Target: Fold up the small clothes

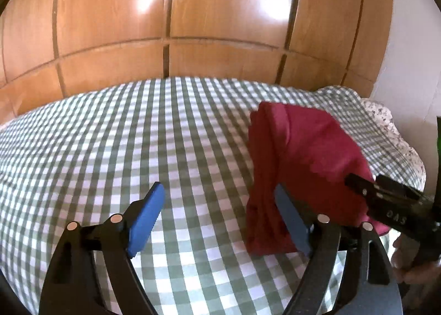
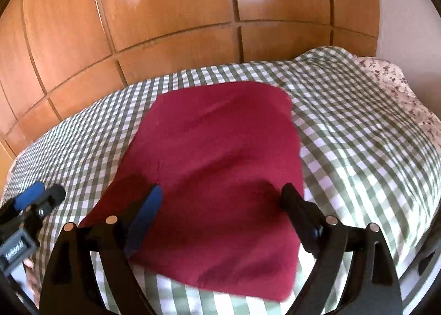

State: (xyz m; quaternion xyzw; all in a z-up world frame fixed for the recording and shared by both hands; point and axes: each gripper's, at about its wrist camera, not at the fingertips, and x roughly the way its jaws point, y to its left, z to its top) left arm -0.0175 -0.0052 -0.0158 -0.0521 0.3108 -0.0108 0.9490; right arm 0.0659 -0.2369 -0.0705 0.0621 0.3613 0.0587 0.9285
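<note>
A dark red cloth (image 2: pixel 217 166) lies folded into a rough rectangle on the green-and-white checked bed cover (image 2: pixel 358 133). My right gripper (image 2: pixel 222 204) is open just above its near part, one finger on each side, holding nothing. In the left wrist view the cloth (image 1: pixel 306 160) lies to the right, and my left gripper (image 1: pixel 220 213) is open over the checked cover (image 1: pixel 137 136), with its right finger at the cloth's left edge. The right gripper's black fingers (image 1: pixel 386 196) reach in over the cloth from the right.
Wooden wardrobe doors (image 1: pixel 220 11) stand behind the bed. A floral pillow (image 2: pixel 399 86) lies at the bed's far right by a white wall (image 1: pixel 408 53). The left gripper's tip (image 2: pixel 35 196) shows at the left edge of the right wrist view.
</note>
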